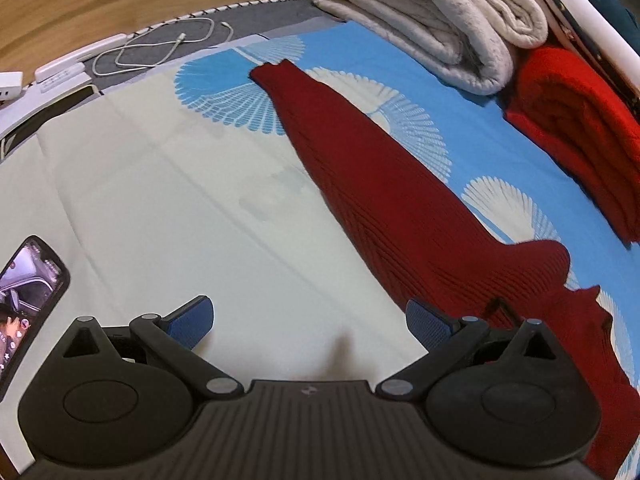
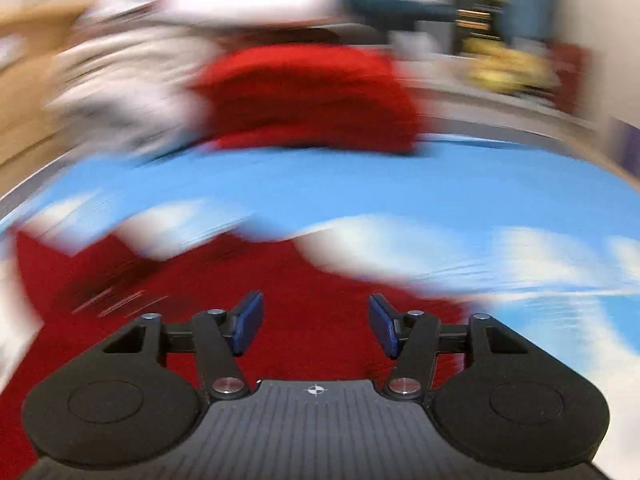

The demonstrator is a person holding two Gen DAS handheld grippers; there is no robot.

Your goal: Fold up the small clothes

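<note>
A dark red ribbed knit garment [image 1: 384, 188] lies stretched out on the bed sheet [image 1: 160, 184], running from the far middle to the near right. My left gripper [image 1: 310, 324] is open and empty, low over the pale part of the sheet, with its right finger at the garment's near edge. In the blurred right wrist view the same red garment [image 2: 312, 300] lies under and ahead of my right gripper [image 2: 316, 322], which is open and empty just above it.
A folded bright red knit [image 1: 580, 136] and a folded white quilt [image 1: 440, 20] sit at the far right; the red knit also shows in the right wrist view [image 2: 308, 96]. A phone [image 1: 28, 300] lies at the near left. A white cable [image 1: 160, 46] lies by the wooden headboard.
</note>
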